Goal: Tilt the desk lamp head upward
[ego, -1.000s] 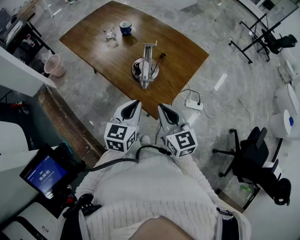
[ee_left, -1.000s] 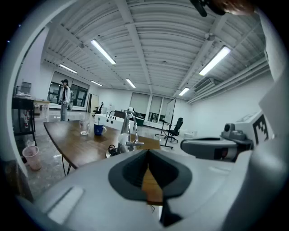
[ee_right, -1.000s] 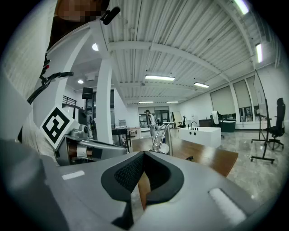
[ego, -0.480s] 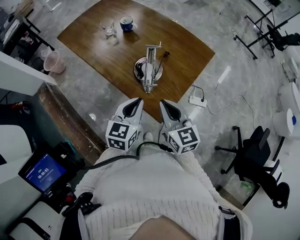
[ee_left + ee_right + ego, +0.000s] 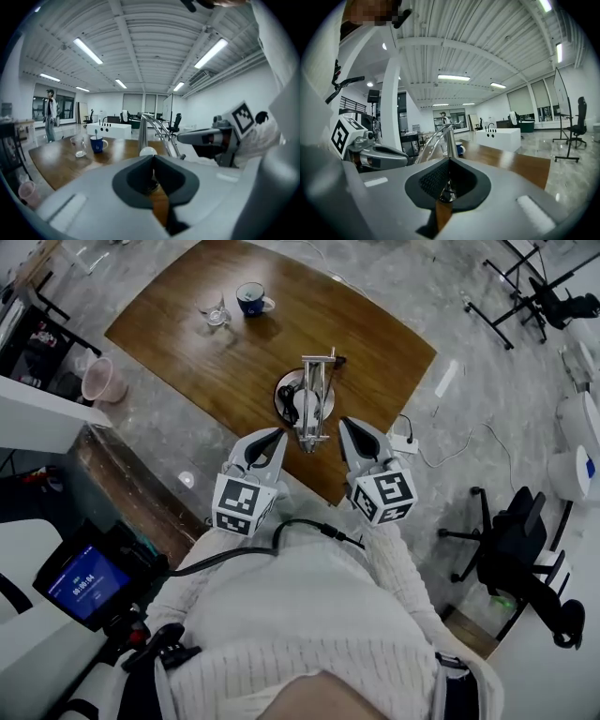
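Observation:
The silver desk lamp (image 5: pixel 315 390) stands on a round base on the brown wooden table (image 5: pixel 187 343), its arm reaching toward me and its head (image 5: pixel 310 434) near the front edge. My left gripper (image 5: pixel 273 440) is just left of the lamp head and my right gripper (image 5: pixel 350 427) just right of it, neither touching it. Both are shut with nothing between the jaws. The left gripper view shows the lamp (image 5: pixel 150 133) straight ahead past the left gripper (image 5: pixel 153 161). The right gripper view shows the lamp (image 5: pixel 446 137) beyond the right gripper (image 5: pixel 449 165).
A blue cup (image 5: pixel 250 298) and a clear glass (image 5: pixel 216 313) stand at the table's far side. On the floor are a pink bucket (image 5: pixel 97 381), a power strip (image 5: pixel 405 442) with its cable, and a black office chair (image 5: pixel 511 549).
The person has stepped toward the table. Both grippers have moved forward from over the floor to either side of the lamp head, the right one further. Both stay shut.

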`<state>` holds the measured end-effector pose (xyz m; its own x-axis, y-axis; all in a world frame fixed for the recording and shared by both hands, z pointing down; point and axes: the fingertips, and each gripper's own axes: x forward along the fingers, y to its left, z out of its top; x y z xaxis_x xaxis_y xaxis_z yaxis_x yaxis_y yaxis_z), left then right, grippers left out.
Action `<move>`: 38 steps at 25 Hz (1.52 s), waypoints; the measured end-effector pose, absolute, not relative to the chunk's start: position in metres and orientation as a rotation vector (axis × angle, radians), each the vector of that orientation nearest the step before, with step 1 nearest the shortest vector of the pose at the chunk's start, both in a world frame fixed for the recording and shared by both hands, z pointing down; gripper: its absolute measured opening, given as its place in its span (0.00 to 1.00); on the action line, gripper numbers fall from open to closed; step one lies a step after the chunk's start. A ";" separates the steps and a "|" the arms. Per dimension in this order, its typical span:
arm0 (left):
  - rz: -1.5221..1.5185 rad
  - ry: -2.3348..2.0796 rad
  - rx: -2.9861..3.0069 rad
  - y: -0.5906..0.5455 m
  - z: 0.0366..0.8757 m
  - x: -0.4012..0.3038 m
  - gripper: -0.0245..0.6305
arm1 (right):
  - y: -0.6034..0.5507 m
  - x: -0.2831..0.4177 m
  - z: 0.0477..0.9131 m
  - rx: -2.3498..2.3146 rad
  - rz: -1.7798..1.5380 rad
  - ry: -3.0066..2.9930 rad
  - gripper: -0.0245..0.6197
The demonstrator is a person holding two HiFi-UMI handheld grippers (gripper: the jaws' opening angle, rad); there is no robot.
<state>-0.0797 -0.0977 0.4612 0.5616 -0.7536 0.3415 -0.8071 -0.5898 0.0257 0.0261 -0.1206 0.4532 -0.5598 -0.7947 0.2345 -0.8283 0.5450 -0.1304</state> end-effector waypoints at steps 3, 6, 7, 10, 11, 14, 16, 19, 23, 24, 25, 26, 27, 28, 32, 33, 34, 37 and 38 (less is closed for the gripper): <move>0.578 -1.299 2.733 -0.110 0.473 -0.078 0.05 | -0.149 0.025 0.478 1.303 0.429 -2.656 0.04; 0.714 -1.280 2.855 -0.121 0.476 -0.071 0.05 | -0.173 0.023 0.489 1.176 0.426 -2.713 0.04; 0.771 -1.283 2.890 -0.125 0.474 -0.070 0.05 | -0.180 0.020 0.487 1.130 0.407 -2.733 0.04; 0.915 -1.270 2.959 -0.136 0.467 -0.070 0.06 | -0.198 0.010 0.480 0.982 0.377 -2.779 0.23; 0.940 -1.242 2.985 -0.138 0.466 -0.069 0.07 | -0.202 0.005 0.480 0.928 0.375 -2.791 0.25; 1.036 -1.119 3.093 -0.139 0.467 -0.062 0.24 | -0.212 -0.009 0.487 0.765 0.373 -2.808 0.31; 1.125 -1.031 3.170 -0.139 0.470 -0.058 0.29 | -0.217 -0.019 0.493 0.665 0.397 -2.821 0.35; 1.287 -0.913 3.286 -0.137 0.468 -0.057 0.35 | -0.222 -0.035 0.493 0.551 0.435 -2.845 0.38; 1.555 -0.809 3.506 -0.133 0.457 -0.052 0.44 | -0.226 -0.050 0.492 0.471 0.465 -2.863 0.39; 1.634 -0.805 3.564 -0.134 0.454 -0.049 0.45 | -0.226 -0.052 0.492 0.451 0.486 -2.872 0.39; 1.711 -0.816 3.617 -0.136 0.451 -0.046 0.46 | -0.226 -0.053 0.492 0.431 0.518 -2.884 0.38; 1.781 -0.837 3.666 -0.138 0.448 -0.044 0.47 | -0.225 -0.054 0.492 0.415 0.557 -2.895 0.36; 1.841 -0.853 3.714 -0.141 0.445 -0.041 0.49 | -0.224 -0.055 0.491 0.406 0.594 -2.906 0.37; 1.893 -0.851 3.764 -0.142 0.444 -0.038 0.50 | -0.224 -0.055 0.491 0.403 0.620 -2.914 0.37; 2.038 -0.689 3.966 -0.137 0.443 -0.023 0.51 | -0.223 -0.056 0.489 0.397 0.667 -2.924 0.38; 2.050 -0.641 4.012 -0.134 0.444 -0.019 0.51 | -0.222 -0.057 0.489 0.395 0.675 -2.924 0.38; 2.048 -0.594 4.055 -0.132 0.444 -0.015 0.51 | -0.221 -0.058 0.488 0.396 0.679 -2.923 0.38; 1.973 -0.470 4.155 -0.128 0.443 -0.002 0.45 | -0.219 -0.057 0.486 0.401 0.689 -2.920 0.38; 1.943 -0.434 4.174 -0.126 0.444 0.002 0.42 | -0.219 -0.057 0.485 0.400 0.694 -2.920 0.38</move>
<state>0.0018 -0.1264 0.4437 0.7984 -0.5106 0.3192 0.3265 -0.0783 -0.9419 -0.0572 -0.2186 0.4854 -0.9587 -0.2278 0.1702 -0.2800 0.8605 -0.4255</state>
